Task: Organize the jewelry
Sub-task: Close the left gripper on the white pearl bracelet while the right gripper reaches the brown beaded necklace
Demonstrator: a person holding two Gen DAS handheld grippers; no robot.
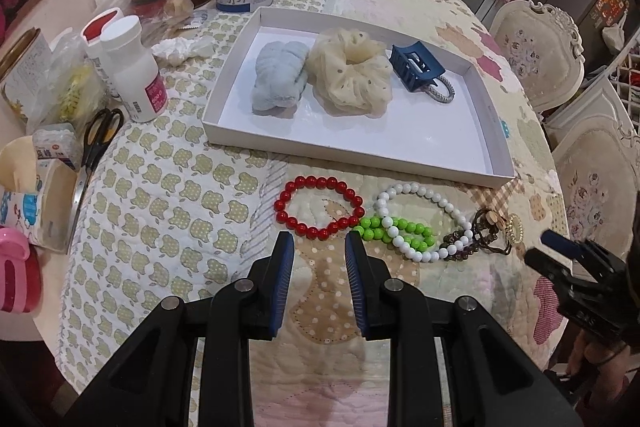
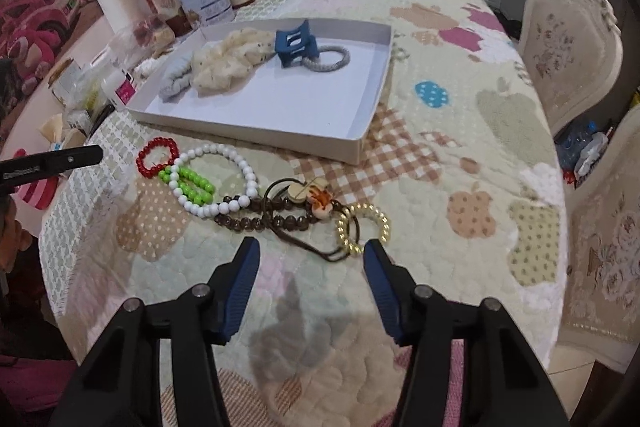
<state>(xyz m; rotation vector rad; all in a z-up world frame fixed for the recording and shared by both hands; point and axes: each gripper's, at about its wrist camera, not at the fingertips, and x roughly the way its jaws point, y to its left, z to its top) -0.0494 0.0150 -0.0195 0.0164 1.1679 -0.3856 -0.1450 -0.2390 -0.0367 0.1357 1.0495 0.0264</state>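
Setting: quilted bench (image 1: 168, 211) in a dining room, clutter along the far left.
Tray: white tray (image 1: 496, 131) already held scrunchies and a blue hair claw (image 1: 414, 67).
Jewelry: red bracelet (image 1: 318, 207), green beads (image 1: 394, 231), white beads (image 1: 424, 223) and brown beads (image 2: 260, 221) lay tangled before the tray.
Left gripper (image 1: 320, 239): jaws apart, empty, just short of the red bracelet.
Right gripper (image 2: 312, 247): jaws wide, empty, near a gold coil (image 2: 362, 227).
Handling: probably light, slippery, rolling; pinch across the strand, where it lies free.

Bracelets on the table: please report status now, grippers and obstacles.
Left gripper open, empty, before red bracelet. Right gripper open, empty, near gold bracelet. Bracelets tangled, outside white tray. Nothing blocking.
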